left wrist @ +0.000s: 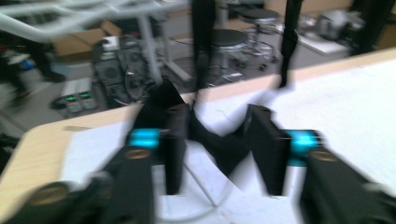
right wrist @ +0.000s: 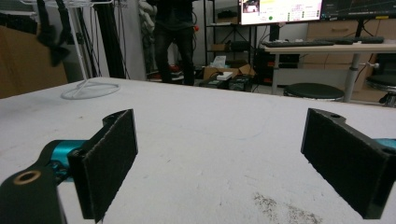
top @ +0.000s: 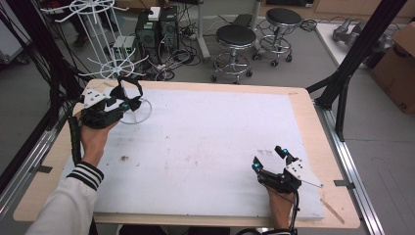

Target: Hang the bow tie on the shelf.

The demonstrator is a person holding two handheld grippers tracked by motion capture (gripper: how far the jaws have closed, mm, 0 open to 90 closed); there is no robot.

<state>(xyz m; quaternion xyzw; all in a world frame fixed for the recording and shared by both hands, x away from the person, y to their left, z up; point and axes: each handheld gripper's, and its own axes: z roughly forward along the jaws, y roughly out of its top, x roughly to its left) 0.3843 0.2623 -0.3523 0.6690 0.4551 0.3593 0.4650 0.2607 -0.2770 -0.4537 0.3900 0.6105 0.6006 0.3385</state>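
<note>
your left gripper [top: 128, 96] sits at the far left corner of the table [top: 303, 105], at the ring foot of the white wire rack [top: 105, 63]. a black strap-like item [left wrist: 212, 140], seemingly fabric, hangs from the rack and drops between its jaws; they stand part open around it, and the blur leaves me unable to tell whether a pad touches it. placement suits hanging or unhooking the item, judged from its position alone. your right gripper [top: 269, 157] rests low on the white mat [top: 210, 147] near the front right, jaws wide and holding nothing, well apart from the rack, evidently parked clear of the work
</note>
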